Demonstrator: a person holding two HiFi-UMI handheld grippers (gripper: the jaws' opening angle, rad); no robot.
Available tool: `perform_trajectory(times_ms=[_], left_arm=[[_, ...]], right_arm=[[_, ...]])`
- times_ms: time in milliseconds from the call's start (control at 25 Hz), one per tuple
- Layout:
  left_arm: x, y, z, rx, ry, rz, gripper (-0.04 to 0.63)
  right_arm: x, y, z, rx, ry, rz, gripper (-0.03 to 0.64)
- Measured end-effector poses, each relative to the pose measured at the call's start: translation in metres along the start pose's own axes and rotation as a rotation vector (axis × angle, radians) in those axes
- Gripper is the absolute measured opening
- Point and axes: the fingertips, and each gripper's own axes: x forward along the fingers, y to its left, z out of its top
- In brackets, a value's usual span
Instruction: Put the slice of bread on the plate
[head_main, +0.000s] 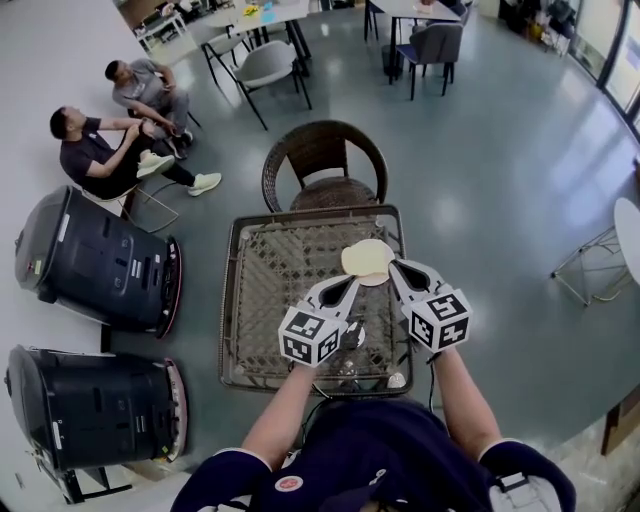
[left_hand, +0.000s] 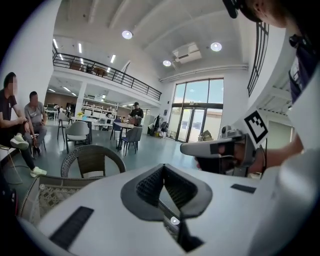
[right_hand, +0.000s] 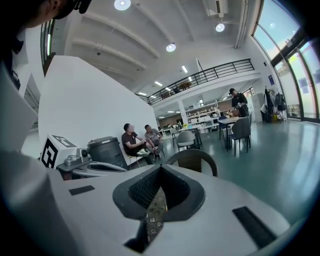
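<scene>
Aloft, left gripper (head_main: 351, 282), right gripper (head_main: 395, 265), near table rim (head_main: 229, 300)

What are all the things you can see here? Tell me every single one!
table: one, brown wicker, in the middle.
plate: one, cream, on the table's far side; too small to tell if bread lies on it.
wicker chair: one, brown, behind the table.
machines: two, black, on the floor at left.
seated people: two, far left.
grey chairs: a few, at the back by small tables.
round table: one, white, right edge.
left gripper: one, white, shut, empty, above the table.
right gripper: one, white, shut, empty, beside the left.
</scene>
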Motion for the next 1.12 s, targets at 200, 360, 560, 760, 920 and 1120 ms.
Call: perform_trajectory(times_ms=[200,360,560,760,920,1120], left_arm=[[-0.008,-0.018,0.015,-0.003,-0.036,-0.021,0.008],[-0.010,-0.026,0.028,0.010,-0.061,-0.029,0.008],[-0.013,-0.030,0.033,0.004,-0.076,-0.032,0.008],[-0.015,-0.032,0.033,-0.001,-0.086,-0.035,0.008],[-0.017,-0.035,0.034,-0.006,-0.091,-0.036,0.008],[-0.019,-0.037,0.036,-0.009,-0.096,-0.034,0.008]], right_arm=[[-0.007,0.013,0.013,-0.029,-0.034,0.031,0.006],[-0.011,0.019,0.022,-0.046,-0.057,0.050,0.006],[-0.017,0.029,0.029,-0.063,-0.082,0.069,0.006],[-0.020,0.032,0.033,-0.076,-0.098,0.073,0.006],[-0.024,0.035,0.034,-0.077,-0.104,0.073,0.006],[-0.026,0.037,0.036,-0.078,-0.109,0.075,0.006]])
